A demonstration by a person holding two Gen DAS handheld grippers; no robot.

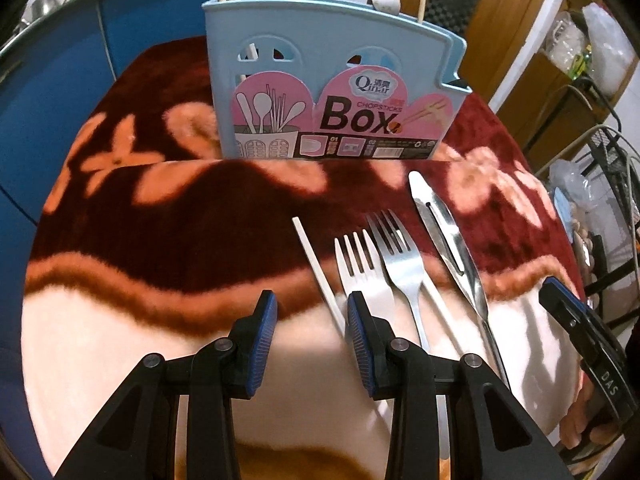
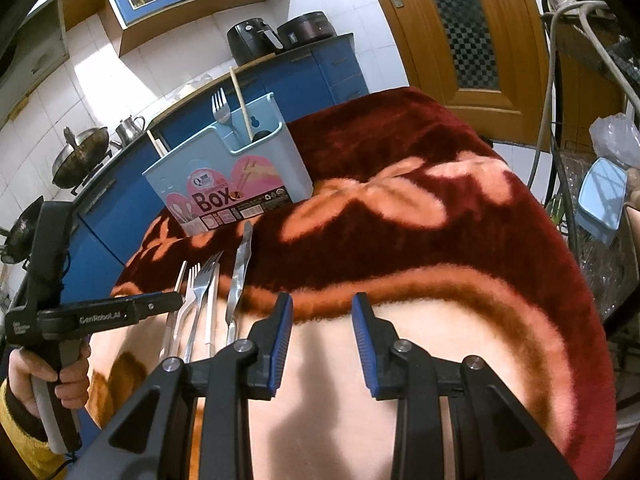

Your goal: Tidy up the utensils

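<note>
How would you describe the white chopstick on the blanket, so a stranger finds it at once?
Find the blue utensil box standing on the flowered blanket. In front of it lies a row of cutlery. The white chopstick is its leftmost piece: thin, plain and straight, beside two forks.

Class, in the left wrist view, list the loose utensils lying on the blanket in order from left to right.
White chopstick → white fork → steel fork → steel tongs.

A table covered by a plush dark red blanket [image 1: 240,216] with peach flowers. A light blue utensil box [image 1: 332,92] stands upright on it. Lying side by side nearer the camera: a white chopstick [image 1: 316,268], two metal forks [image 1: 400,256], and metal tongs [image 1: 444,228].
</note>
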